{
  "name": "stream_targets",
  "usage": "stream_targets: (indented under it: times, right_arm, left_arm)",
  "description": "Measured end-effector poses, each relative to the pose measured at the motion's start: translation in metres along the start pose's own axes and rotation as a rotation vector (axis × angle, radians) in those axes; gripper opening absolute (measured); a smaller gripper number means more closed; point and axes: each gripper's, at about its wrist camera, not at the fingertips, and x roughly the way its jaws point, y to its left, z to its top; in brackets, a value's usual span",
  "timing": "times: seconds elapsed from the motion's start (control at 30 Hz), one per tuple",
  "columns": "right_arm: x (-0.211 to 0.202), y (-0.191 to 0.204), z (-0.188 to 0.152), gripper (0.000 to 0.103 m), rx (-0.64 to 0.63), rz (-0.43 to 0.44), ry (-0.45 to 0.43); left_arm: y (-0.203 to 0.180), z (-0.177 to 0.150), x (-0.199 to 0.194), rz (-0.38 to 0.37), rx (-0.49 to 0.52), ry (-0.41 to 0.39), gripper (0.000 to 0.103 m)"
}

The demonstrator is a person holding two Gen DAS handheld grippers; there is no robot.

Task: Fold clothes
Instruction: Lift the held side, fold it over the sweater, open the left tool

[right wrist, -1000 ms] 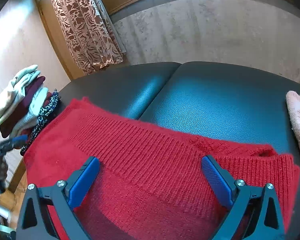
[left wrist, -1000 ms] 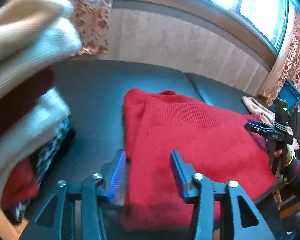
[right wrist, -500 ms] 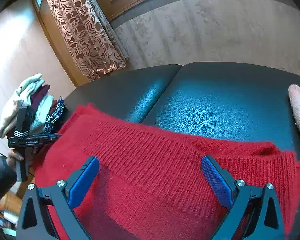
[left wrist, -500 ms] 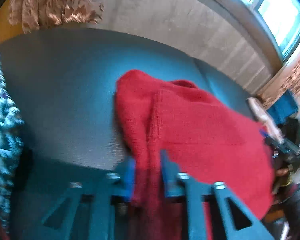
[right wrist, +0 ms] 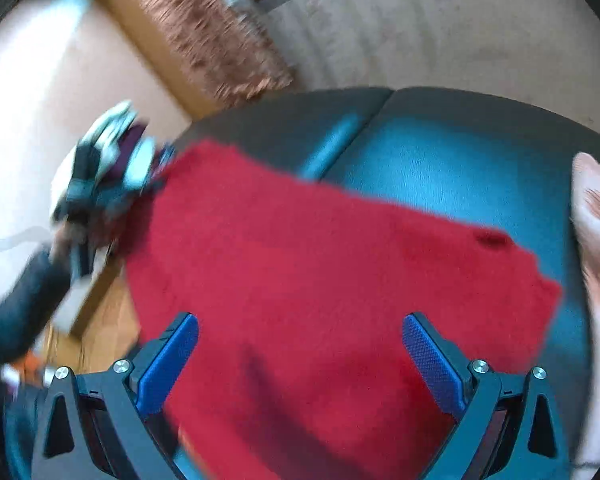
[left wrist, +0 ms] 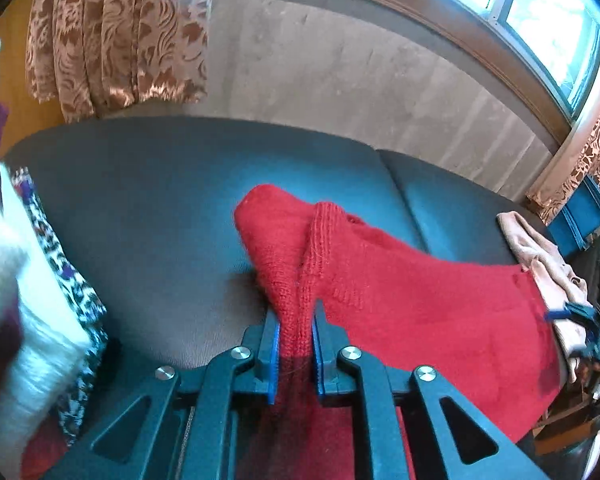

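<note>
Red knitted sweater (left wrist: 400,304) lies spread across the dark padded bench (left wrist: 140,200), reaching from near its left end to the right-hand edge, where it hangs over the front.

At the bench's left end a stack of folded clothes (left wrist: 40,320) sits close beside the sweater: white knits over a leopard-print piece.

Next comes the left gripper (left wrist: 295,344). Its jaws are closing, nearly together, and a bunched ridge of the sweater's left edge is pinched between the blue pads (left wrist: 274,356), pulled up off the bench into a peak.

Further right, the right gripper (right wrist: 300,356) hovers over the sweater's near edge with its jaws spread wide and nothing held. That view is blurred, so whether the pads touch the knit cannot be told.

At the right end of the bench a pale pink garment (left wrist: 540,248) lies just beside the sweater.

The risk, as I judge it, is a lopsided fold. With only one side gripped, lifting would drag the sweater askew or off the front edge. The thick bunched knit could also slip from the narrow pinch, and a wide swing could knock the stack.
</note>
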Motion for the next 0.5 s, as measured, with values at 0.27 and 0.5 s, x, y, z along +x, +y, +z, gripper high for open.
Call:
stream_targets:
  times: [0.27, 0.5]
  right_arm:
    - [-0.011, -0.007, -0.034, 0.103, -0.03, 0.047, 0.093]
    - [0.021, -0.014, -0.045, 0.103, -0.02, 0.04, 0.084]
  left_arm:
    - [-0.009, 0.034, -0.011, 0.027, -0.056, 0.01, 0.011]
    - [-0.034, 0.043, -0.053, -0.204, -0.163, -0.004, 0.011]
